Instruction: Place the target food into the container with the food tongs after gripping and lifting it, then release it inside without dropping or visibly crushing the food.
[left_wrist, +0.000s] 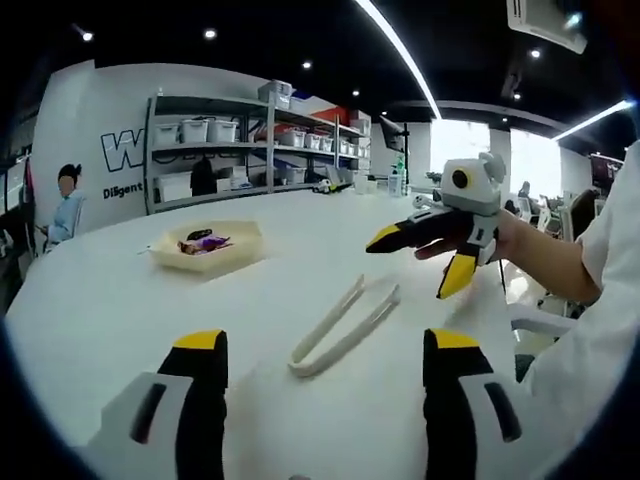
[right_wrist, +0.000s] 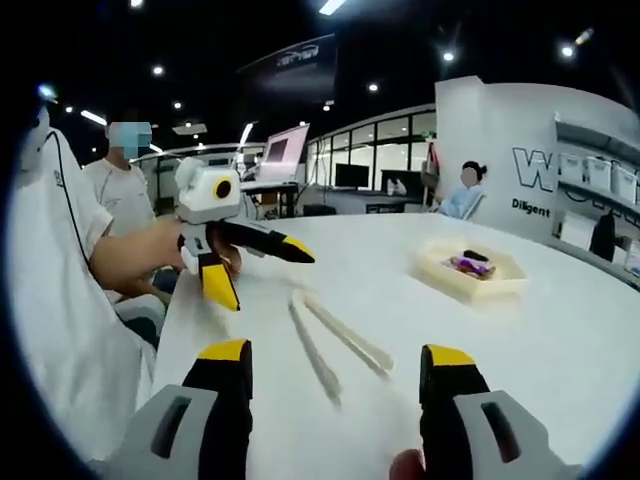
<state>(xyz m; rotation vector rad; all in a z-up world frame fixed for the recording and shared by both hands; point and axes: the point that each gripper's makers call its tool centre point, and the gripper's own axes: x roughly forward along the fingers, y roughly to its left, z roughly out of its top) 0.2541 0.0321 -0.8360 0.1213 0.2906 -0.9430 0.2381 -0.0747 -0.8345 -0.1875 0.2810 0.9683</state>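
Cream-coloured food tongs (left_wrist: 345, 325) lie flat on the white table (left_wrist: 110, 300), their arms slightly spread. My left gripper (left_wrist: 327, 345) hovers open just short of them, a jaw on each side. Further off to the left stands a shallow beige container (left_wrist: 245, 257) with a purple and dark piece of food (left_wrist: 205, 243) in it. My right gripper (left_wrist: 412, 268) is held open above the table, right of the tongs. In the right gripper view the right gripper (right_wrist: 337, 352) is open over the tongs (right_wrist: 335, 340). The left gripper (right_wrist: 268, 280) is open at the left, and the container (right_wrist: 470, 290) with the food (right_wrist: 468, 264) is at the right.
Grey shelves (left_wrist: 250, 140) with white bins line the far wall. A person (left_wrist: 68, 205) sits past the table's far left edge. Another person (right_wrist: 125, 175) stands behind the left gripper. A white sleeve (left_wrist: 590, 330) fills the right side.
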